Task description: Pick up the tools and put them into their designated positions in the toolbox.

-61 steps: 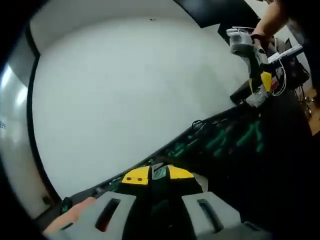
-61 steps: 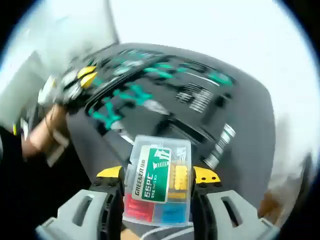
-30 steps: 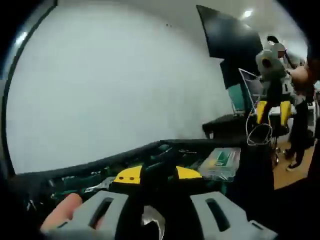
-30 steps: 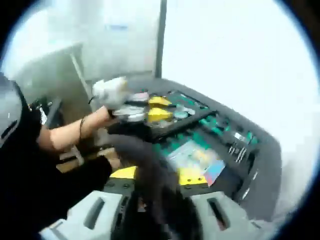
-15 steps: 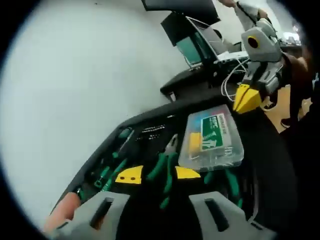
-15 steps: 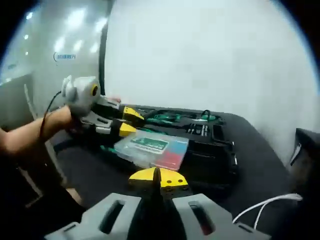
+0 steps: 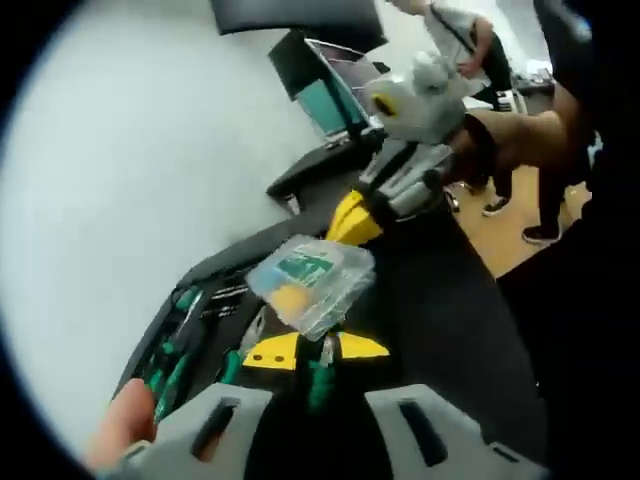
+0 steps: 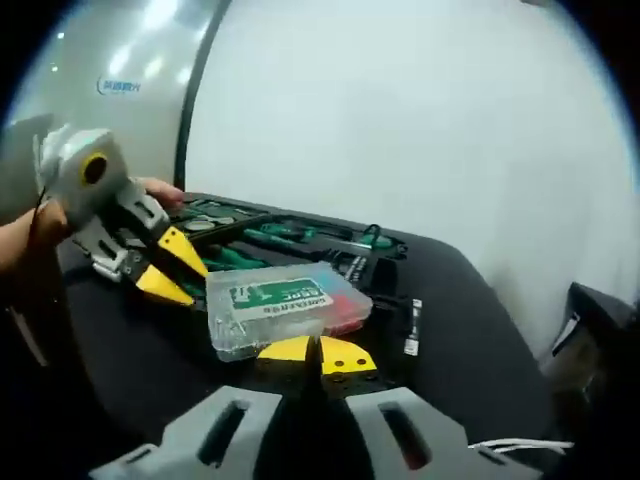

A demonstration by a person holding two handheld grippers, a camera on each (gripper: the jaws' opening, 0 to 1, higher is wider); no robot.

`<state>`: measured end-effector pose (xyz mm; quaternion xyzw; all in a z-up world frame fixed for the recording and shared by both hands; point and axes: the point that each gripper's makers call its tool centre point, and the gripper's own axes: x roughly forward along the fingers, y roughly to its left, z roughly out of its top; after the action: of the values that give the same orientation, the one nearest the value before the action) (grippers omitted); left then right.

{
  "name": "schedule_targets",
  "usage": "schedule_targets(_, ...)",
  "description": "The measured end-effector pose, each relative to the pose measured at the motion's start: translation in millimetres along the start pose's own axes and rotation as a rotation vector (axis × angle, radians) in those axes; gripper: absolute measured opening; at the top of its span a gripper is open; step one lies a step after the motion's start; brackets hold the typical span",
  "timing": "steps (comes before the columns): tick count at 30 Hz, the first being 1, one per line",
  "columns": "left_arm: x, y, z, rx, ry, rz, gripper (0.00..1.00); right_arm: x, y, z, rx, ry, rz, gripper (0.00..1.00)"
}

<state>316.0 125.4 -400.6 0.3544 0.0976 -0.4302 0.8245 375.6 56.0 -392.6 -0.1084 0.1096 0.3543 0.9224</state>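
Observation:
A clear plastic parts box (image 7: 310,280) (image 8: 280,305) with a green label lies tilted on top of the open black toolbox (image 7: 185,320) (image 8: 300,235), which holds green-handled tools. My right gripper (image 8: 318,352) is shut with nothing in it, its yellow tips against the box's near edge; the left gripper view has it (image 7: 350,215) coming in from the upper right. My left gripper (image 7: 315,350) is open, its tips just short of the box, over the green tools. In the right gripper view it (image 8: 172,268) sits at the box's left end, jaws apart.
The toolbox rests on a black table (image 8: 480,340) before a white wall. A loose white cable (image 8: 520,445) lies at the table's right. Behind are a laptop (image 7: 345,75), a standing person (image 7: 460,30) and wooden floor (image 7: 520,220). A hand (image 7: 520,135) holds my right gripper.
Two seconds ago my right gripper held the parts box; it has since let it go onto the toolbox, shut, and come up to the box's edge. My left gripper has closed in on the box.

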Motion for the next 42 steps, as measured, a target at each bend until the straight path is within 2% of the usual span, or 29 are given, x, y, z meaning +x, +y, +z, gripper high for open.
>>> schedule_targets(3,6.6,0.0,8.1,-0.005,0.001,-0.013,0.13,-4.5,-4.9,-1.9,-0.028,0.016,-0.034,0.01)
schedule_targets(5,10.0,-7.1,21.5,-0.005,-0.065,-0.058,0.13,-4.1,-16.3,-3.0,-0.05,0.034,-0.068,0.01)
schedule_targets(7,12.6,-13.9,25.6,0.018,-0.066,-0.071,0.13,-4.6,-27.2,-4.8,-0.094,0.059,-0.098,0.01)
schedule_targets(9,11.3,-14.6,25.7,0.035,-0.057,-0.077,0.13,-4.4,-31.8,-2.2,-0.088,0.061,-0.104,0.02)
schedule_targets(11,6.2,-6.7,23.7,0.03,-0.066,-0.081,0.13,-7.0,-34.8,-2.0,-0.096,0.069,-0.118,0.02)
schedule_targets(12,6.1,-0.2,25.8,0.0,-0.086,-0.051,0.13,-7.9,-36.1,-0.9,-0.099,0.068,-0.125,0.02)
schedule_targets(14,8.4,8.0,22.6,-0.048,-0.079,-0.014,0.13,-7.3,-37.2,-2.4,-0.136,0.088,-0.132,0.02)
schedule_targets(15,10.9,8.6,21.1,-0.04,-0.074,-0.017,0.13,-1.9,-40.5,-1.7,-0.178,0.105,-0.14,0.02)
schedule_targets(19,17.2,2.7,20.2,0.0,-0.055,-0.025,0.13,5.8,-37.0,4.6,-0.169,0.095,-0.122,0.03)
schedule_targets(20,18.1,3.9,20.1,0.002,-0.056,-0.025,0.13,4.8,-35.3,6.0,-0.155,0.086,-0.116,0.03)
schedule_targets(21,19.2,5.5,20.7,0.006,-0.059,-0.024,0.13,2.2,-36.6,12.1,-0.123,0.047,-0.128,0.04)
schedule_targets(24,23.7,3.9,23.3,0.006,-0.073,-0.056,0.12,-13.7,-51.5,22.8,0.009,-0.064,-0.213,0.04)
schedule_targets(25,26.2,-2.9,26.7,0.016,-0.075,-0.081,0.12,-21.7,-58.8,22.4,0.059,-0.083,-0.248,0.04)
schedule_targets(27,32.1,-15.3,31.7,0.043,-0.063,-0.111,0.1,-35.7,-70.8,20.8,0.104,-0.097,-0.295,0.04)
schedule_targets(29,43.9,-14.0,32.5,0.058,-0.048,-0.112,0.04,-39.6,-83.5,25.7,0.157,-0.14,-0.326,0.04)
schedule_targets(30,47.4,-15.0,36.1,0.062,-0.054,-0.106,0.04,-42.5,-85.2,26.0,0.152,-0.143,-0.325,0.04)
schedule_targets(31,45.2,-16.0,36.6,0.064,-0.022,-0.098,0.04,-42.9,-84.8,25.8,0.149,-0.143,-0.323,0.04)
schedule_targets(32,43.8,-17.5,36.6,0.031,-0.005,-0.119,0.04,-42.8,-85.0,25.2,0.15,-0.143,-0.321,0.04)
schedule_targets(33,43.0,-17.2,38.2,0.025,-0.012,-0.118,0.04,-41.0,-83.0,24.4,0.153,-0.141,-0.315,0.04)
schedule_targets(36,36.2,-17.3,33.9,0.088,-0.014,-0.122,0.05,-36.0,-76.8,22.9,0.147,-0.137,-0.29,0.04)
schedule_targets(37,34.3,-7.2,33.9,0.075,-0.011,-0.1,0.05,-34.1,-71.9,25.6,0.15,-0.15,-0.269,0.05)
schedule_targets(38,29.5,5.4,36.0,0.051,-0.028,-0.057,0.05,-32.0,-63.8,30.0,0.164,-0.172,-0.236,0.04)
schedule_targets(39,26.3,13.8,37.3,0.039,-0.044,-0.043,0.05,-30.1,-53.1,34.3,0.186,-0.188,-0.194,0.04)
schedule_targets(40,24.7,22.3,36.1,0.025,-0.054,-0.035,0.05,-28.3,-39.7,40.9,0.247,-0.216,-0.141,0.03)
schedule_targets(41,26.5,31.9,31.9,0.008,-0.036,-0.011,0.04,-26.4,-23.0,45.5,0.33,-0.221,-0.075,0.02)
schedule_targets(42,29.6,38.3,26.3,0.002,-0.004,-0.005,0.04,-24.3,-6.4,46.7,0.371,-0.205,-0.009,0.01)
